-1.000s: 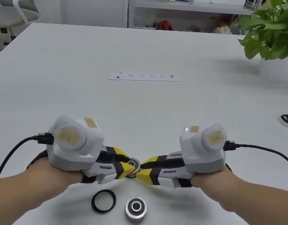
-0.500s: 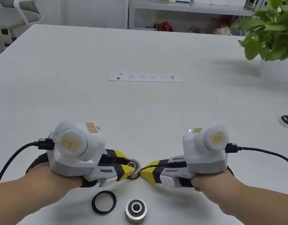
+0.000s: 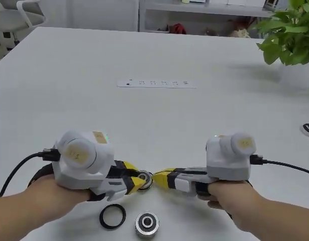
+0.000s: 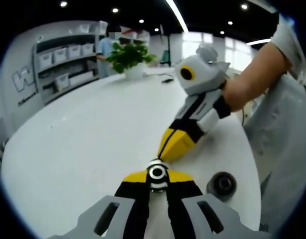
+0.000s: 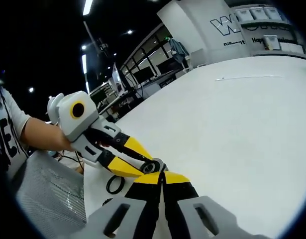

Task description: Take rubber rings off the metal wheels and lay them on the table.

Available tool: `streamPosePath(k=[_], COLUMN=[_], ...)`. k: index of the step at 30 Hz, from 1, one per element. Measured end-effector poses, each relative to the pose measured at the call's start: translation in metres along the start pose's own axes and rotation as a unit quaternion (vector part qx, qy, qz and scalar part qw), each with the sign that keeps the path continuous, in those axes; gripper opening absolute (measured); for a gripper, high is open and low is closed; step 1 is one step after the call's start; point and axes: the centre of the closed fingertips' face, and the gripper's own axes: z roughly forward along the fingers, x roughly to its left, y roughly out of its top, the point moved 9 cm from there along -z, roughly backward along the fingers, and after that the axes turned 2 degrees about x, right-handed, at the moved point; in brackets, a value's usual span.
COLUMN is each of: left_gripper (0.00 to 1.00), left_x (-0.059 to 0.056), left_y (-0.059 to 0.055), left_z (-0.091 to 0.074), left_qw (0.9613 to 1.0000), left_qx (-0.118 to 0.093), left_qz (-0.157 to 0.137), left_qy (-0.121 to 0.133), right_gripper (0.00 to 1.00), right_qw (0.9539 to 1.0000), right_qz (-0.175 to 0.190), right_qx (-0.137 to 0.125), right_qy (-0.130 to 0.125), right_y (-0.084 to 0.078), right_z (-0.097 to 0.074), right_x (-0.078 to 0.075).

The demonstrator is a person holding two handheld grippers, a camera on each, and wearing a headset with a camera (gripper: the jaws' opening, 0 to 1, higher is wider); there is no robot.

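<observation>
Down at the near edge of the bench (image 3: 154,125), the two tools met nose to nose. The left tool (image 3: 140,181) had its yellow-tipped jaws clamped on a small metal wheel (image 3: 144,178), held just off the surface. In the left gripper view the wheel (image 4: 157,172) sat square between the jaws at their very tips, pale hub facing the camera and a dark band round it.

The right tool (image 3: 159,176) came in from the other side with its jaws drawn narrow, almost together, their point right at the wheel's edge. From the right gripper view the jaws ran up as a tight pair to that same wheel (image 5: 152,167), with the left tool (image 5: 142,167) angled in from the left. Whether those tips had actually pinched the band could not be told.

Nearer the person, below the tools, a loose black rubber ring (image 3: 112,217) lay flat on the bench. Just beside it, on its right, stood a second wheel (image 3: 146,223), its outer rim showing bare metal in the head view; ring and wheel were close but apart.

Farther back lay a white power strip (image 3: 157,83), and a green plant (image 3: 287,30) stood at the far right corner.
</observation>
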Motion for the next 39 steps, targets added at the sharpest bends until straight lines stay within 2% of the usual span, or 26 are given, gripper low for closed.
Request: streamPosePath(k=[10,18,23,24,25,32,35,39], left_gripper=[0.12,0.12,0.12,0.12,0.12,0.13,0.14,0.14], left_x=[0.000,0.000,-0.001,-0.001,-0.001,-0.002,-0.003,-0.002], left_y=[0.002,0.002,0.002,0.002,0.002,0.000,-0.001,0.001], left_z=[0.000,0.000,0.000,0.000,0.000,0.000,0.000,-0.001], left_qw=[1.0000,0.9999,0.9999,0.9999,0.9999,0.9999,1.0000,1.0000], left_qx=[0.008,0.010,0.010,0.010,0.011,-0.001,-0.004,0.001], left_qz=[-0.002,0.001,0.002,0.002,0.002,-0.010,-0.001,-0.002], left_qy=[0.004,0.002,0.001,0.001,0.001,0.006,0.005,0.000], right_gripper=[0.00,0.00,0.00,0.00,0.00,0.00,0.00,0.00], right_qw=[0.9999,0.9998,0.9995,0.9985,0.9993,0.9995,0.9997,0.9998], right_qz=[-0.007,-0.013,-0.014,-0.012,-0.019,-0.016,-0.014,-0.007], right_qx=[0.010,0.014,0.012,0.009,0.009,0.008,0.006,0.002], right_qy=[0.006,0.010,0.026,0.054,0.031,0.024,0.020,0.018], right_y=[0.004,0.004,0.006,0.006,0.006,0.004,0.003,0.004], right_z=[0.003,0.003,0.006,0.008,0.007,0.002,0.000,-0.001], right_x=[0.009,0.010,0.016,0.022,0.021,0.016,0.014,0.012])
